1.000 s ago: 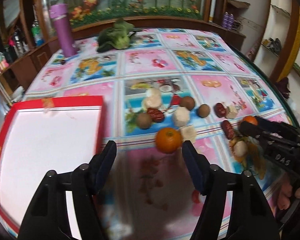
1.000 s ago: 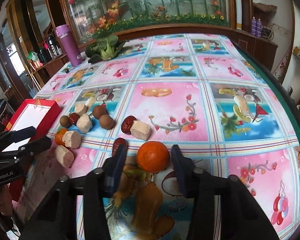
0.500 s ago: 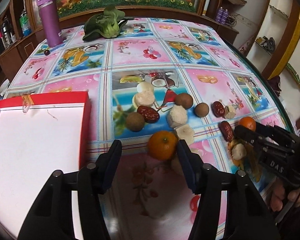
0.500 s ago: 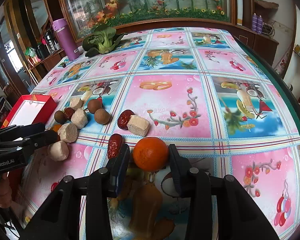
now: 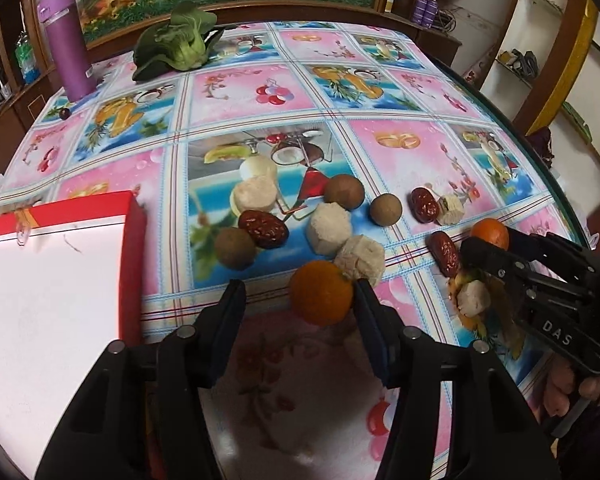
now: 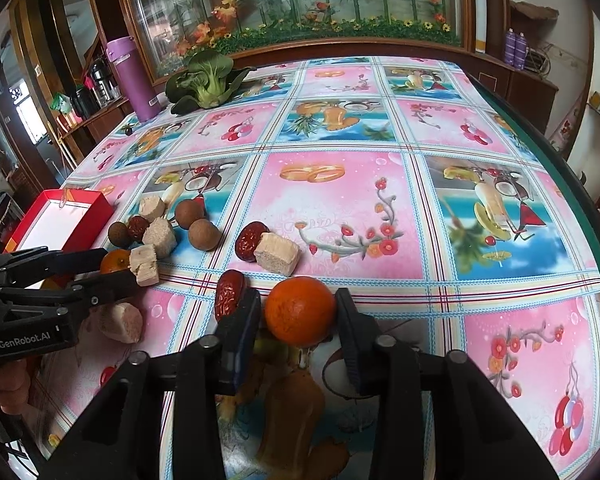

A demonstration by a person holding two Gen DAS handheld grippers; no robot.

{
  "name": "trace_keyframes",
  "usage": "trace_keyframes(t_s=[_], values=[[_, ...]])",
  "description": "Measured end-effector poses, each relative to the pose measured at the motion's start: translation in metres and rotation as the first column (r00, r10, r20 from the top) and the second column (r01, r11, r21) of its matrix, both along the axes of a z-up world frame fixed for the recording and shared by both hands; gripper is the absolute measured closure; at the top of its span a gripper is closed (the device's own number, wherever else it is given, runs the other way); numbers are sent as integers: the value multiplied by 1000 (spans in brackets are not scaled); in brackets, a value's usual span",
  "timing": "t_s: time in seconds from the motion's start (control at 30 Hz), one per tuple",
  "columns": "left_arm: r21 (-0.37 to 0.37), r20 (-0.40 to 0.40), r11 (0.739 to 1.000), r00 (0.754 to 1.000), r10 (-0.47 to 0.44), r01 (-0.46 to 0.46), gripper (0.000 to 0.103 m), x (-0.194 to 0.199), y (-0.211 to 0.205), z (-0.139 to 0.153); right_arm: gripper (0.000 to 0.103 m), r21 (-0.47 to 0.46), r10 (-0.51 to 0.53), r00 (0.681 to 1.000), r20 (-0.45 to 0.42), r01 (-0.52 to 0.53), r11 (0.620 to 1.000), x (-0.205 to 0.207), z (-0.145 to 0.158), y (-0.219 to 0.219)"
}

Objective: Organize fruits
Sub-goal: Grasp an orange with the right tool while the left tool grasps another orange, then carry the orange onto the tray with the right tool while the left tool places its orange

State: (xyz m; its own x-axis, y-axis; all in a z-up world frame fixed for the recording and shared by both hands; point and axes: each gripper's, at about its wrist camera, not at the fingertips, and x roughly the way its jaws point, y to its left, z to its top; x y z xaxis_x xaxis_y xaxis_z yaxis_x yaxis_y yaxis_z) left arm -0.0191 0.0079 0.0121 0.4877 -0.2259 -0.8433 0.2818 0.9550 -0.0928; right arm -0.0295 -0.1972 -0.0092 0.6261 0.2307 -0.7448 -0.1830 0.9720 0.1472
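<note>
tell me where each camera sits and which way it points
Left wrist: on the left gripper, looking forward along its fingers across the table at an orange between them, red box on the left; the right gripper and hand show at right.
Right wrist: on the right gripper, looking the same way at another orange between its fingers; the left gripper and hand show at left.
Shared: table, box, both oranges, purple bottle, greens.

Left tool (image 5: pixel 298 298) jaws wide apart, right tool (image 6: pixel 298 310) jaws narrower, both low
</note>
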Motion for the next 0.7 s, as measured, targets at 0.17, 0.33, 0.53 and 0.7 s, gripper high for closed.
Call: trace_keyframes(t_s=[0.17,0.33,0.53,0.7], values=[[-31,-3,999,1000,-23,23,64,0,-4,0,69,4,2,1000,4,-2,1000,0,-1,0],[-41,-9,999,1000,-12,11,69,1,-2,-2,70,5,2,1000,4,-2,1000,0,-1,-1],[-65,-11,998,1000,9,-10,70,-2,3,1,70,11,-7,1000,24,7,1000,-2,2,-2],[-93,41,995,998,38,-34,70,-18,14,23,70,20,-25,998,62,23,1000,-6,8,-3]])
